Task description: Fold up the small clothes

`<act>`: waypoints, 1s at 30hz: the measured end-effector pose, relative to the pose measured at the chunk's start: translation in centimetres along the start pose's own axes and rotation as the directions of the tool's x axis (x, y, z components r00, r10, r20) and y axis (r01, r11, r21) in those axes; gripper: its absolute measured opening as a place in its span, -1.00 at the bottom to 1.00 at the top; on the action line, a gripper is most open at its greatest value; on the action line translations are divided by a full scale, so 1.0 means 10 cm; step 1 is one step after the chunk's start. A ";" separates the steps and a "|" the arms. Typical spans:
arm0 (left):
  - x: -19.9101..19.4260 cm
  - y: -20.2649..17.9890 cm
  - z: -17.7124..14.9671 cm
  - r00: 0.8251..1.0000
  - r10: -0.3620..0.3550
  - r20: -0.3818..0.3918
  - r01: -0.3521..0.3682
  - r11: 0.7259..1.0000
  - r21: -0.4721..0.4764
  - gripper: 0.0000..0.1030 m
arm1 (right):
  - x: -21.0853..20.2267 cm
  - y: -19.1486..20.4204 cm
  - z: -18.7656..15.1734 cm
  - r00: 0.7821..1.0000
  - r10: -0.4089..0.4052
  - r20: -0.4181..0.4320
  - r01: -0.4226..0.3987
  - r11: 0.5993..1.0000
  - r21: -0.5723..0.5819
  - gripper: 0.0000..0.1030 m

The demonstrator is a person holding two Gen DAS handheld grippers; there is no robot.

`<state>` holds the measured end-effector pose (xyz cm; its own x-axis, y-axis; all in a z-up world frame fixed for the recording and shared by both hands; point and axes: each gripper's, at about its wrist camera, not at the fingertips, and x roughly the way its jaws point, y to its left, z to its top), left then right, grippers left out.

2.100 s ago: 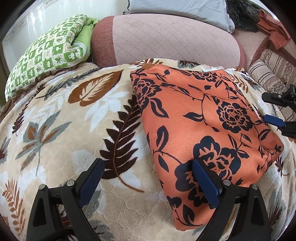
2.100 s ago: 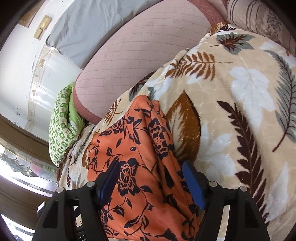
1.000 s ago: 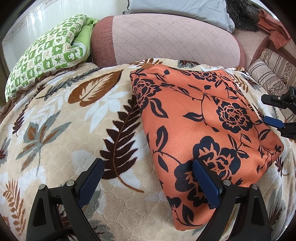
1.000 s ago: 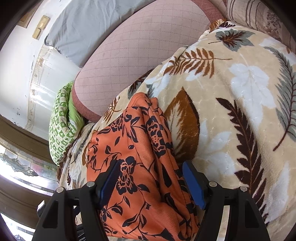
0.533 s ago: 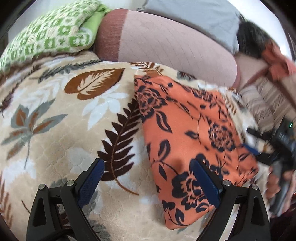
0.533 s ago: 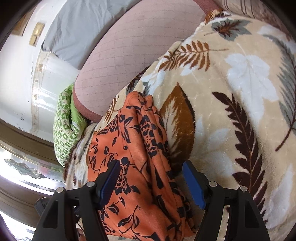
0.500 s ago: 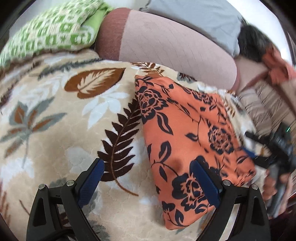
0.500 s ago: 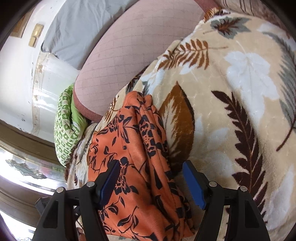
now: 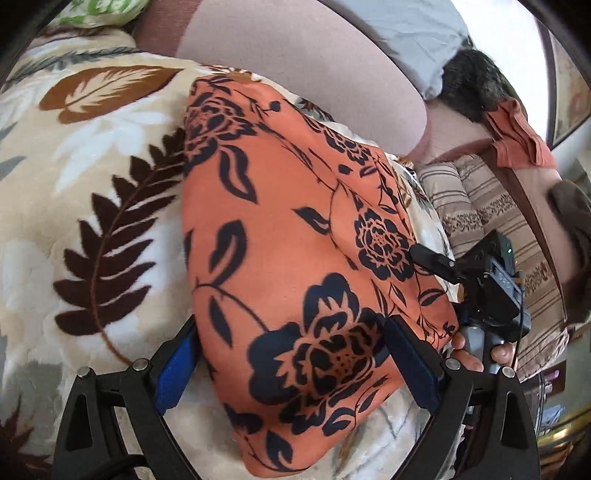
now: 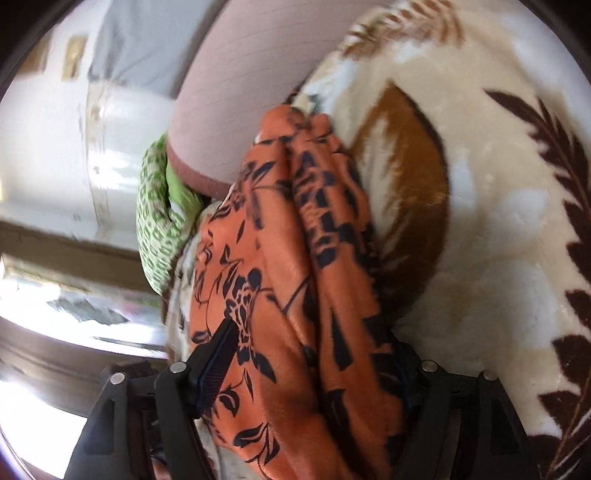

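Straddling the near end of the folded orange cloth (image 9: 295, 229), the left gripper (image 9: 291, 362) stood wide, its blue pads (image 9: 173, 369) flanking the bundle on both sides; whether they pressed the fabric could not be told, though the cloth bulged up between them. Just past its right finger, at the cloth's right corner, sat the right gripper (image 9: 436, 266) with the person's hand (image 9: 476, 354) wrapped round its handle. From the right gripper's own camera, that gripper (image 10: 314, 354) had its jaws opening, wide apart, with the thick stacked edge of the cloth (image 10: 295, 258) filling the gap between them; its left finger lay against the top layer, the right one was mostly hidden behind the folds, and the view was blurred. Under both tools and spreading outward lay the leaf-print blanket (image 9: 92, 184), cream with brown fronds, on which the cloth rested. Beyond the far end of the cloth rose a pink quilted bolster (image 9: 295, 62), with a grey pillow (image 9: 406, 29) on top of it. Farther off to the left tool's right were striped cushions (image 9: 491, 206), and a green patterned pillow (image 10: 155, 221) showed beside the bolster's end.
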<state>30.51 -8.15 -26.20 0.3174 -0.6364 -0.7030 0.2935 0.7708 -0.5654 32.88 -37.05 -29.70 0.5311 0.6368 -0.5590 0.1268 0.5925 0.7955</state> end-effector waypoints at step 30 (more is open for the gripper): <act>-1.19 -0.17 -0.30 0.978 0.041 0.202 -0.064 0.992 0.108 -0.04 | -0.36 1.39 -0.92 0.983 -0.089 0.163 0.139 0.934 -0.329 -0.19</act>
<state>23.52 -1.81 -18.19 0.5050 -0.5967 -0.6236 0.3686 0.8024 -0.4693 25.04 -26.53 -18.80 0.6474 0.4925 -0.5816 -0.0830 0.8041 0.5886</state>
